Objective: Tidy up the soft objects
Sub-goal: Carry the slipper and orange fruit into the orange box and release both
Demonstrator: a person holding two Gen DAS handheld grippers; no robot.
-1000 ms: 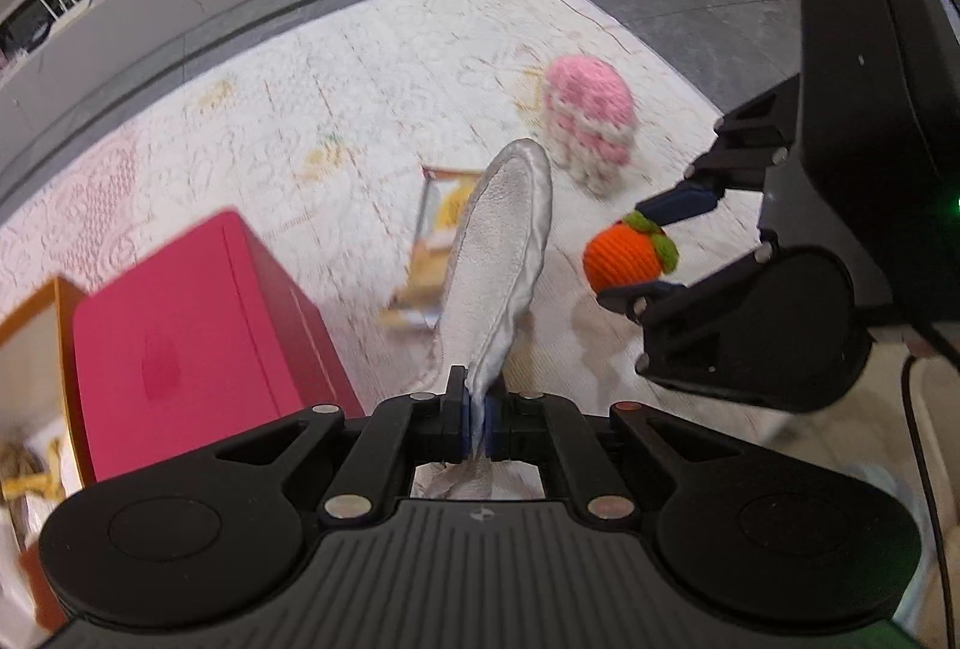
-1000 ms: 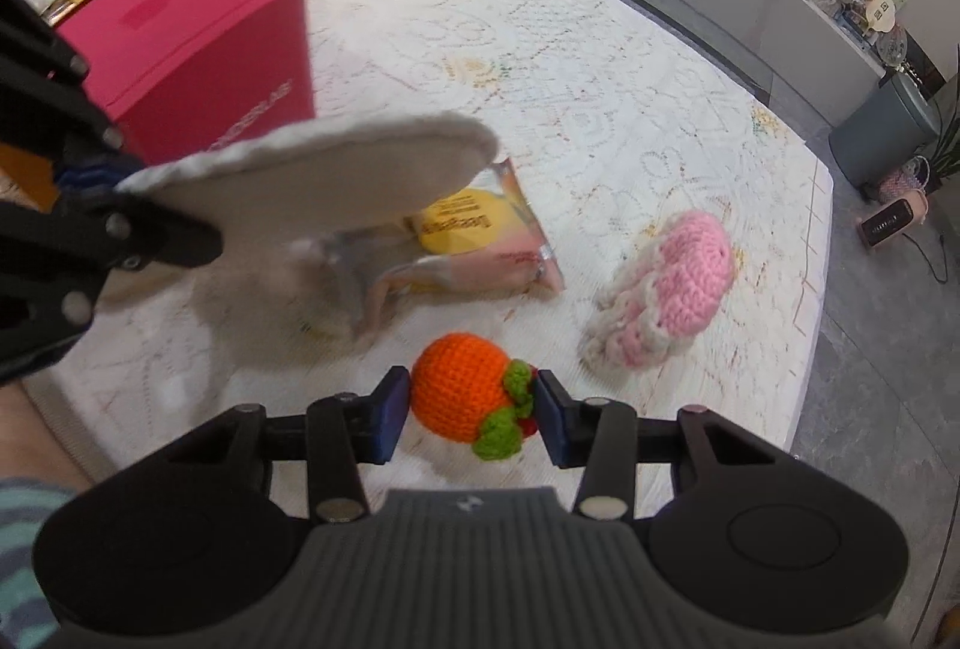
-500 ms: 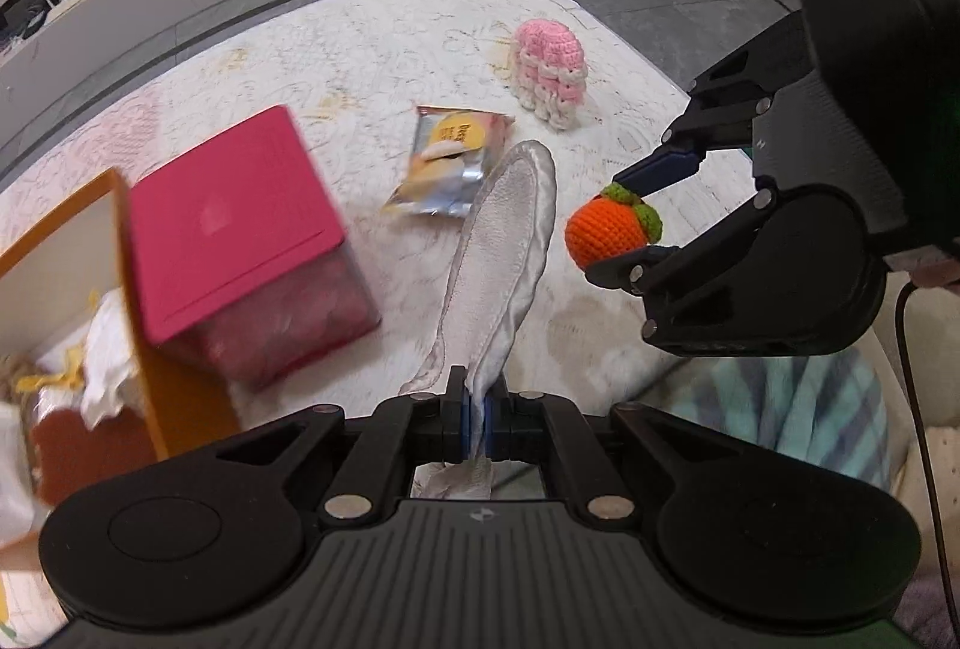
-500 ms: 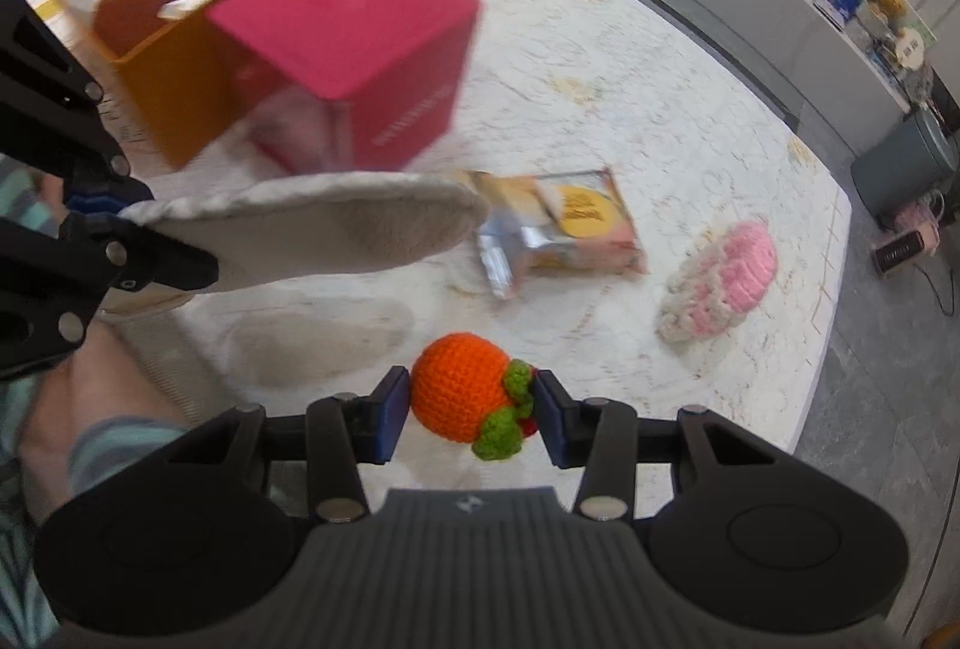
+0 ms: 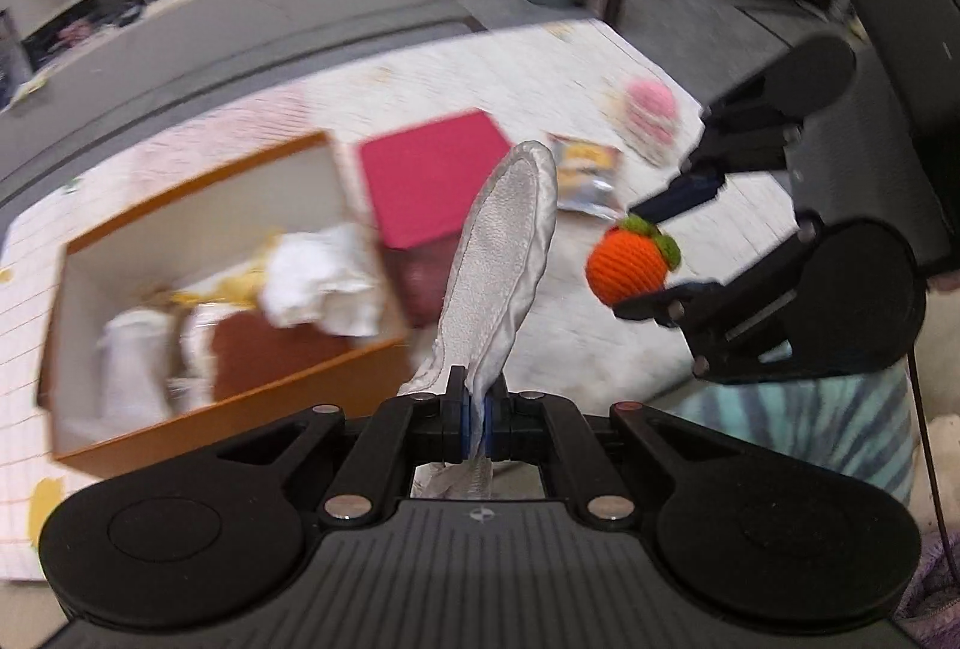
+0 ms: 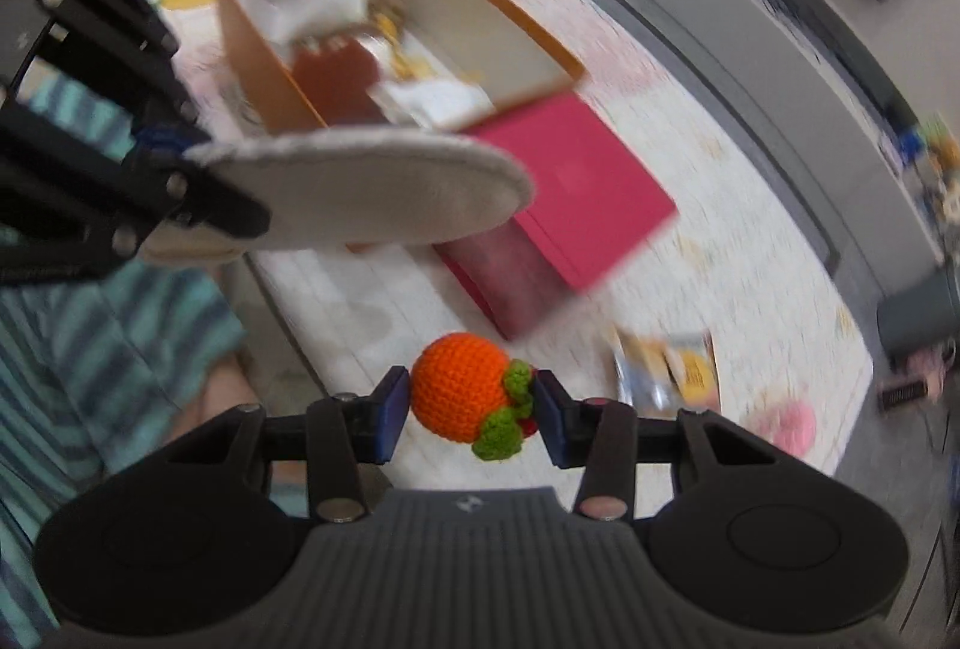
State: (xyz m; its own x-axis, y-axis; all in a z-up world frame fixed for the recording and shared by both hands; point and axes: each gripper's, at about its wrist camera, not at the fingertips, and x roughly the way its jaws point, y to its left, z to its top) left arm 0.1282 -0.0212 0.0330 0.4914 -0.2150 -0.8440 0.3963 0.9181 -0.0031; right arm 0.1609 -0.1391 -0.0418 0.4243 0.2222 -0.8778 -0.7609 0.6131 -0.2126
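Grey fabric pad (image 5: 504,253) pinched in left tool (image 5: 477,424), crocheted orange (image 6: 465,394) clamped in right tool (image 6: 471,412)

Both tongs now ride higher above the rug, carried toward the open orange box (image 5: 198,391), which fills each view, while the pink crochet piece (image 5: 651,117) falls far behind.
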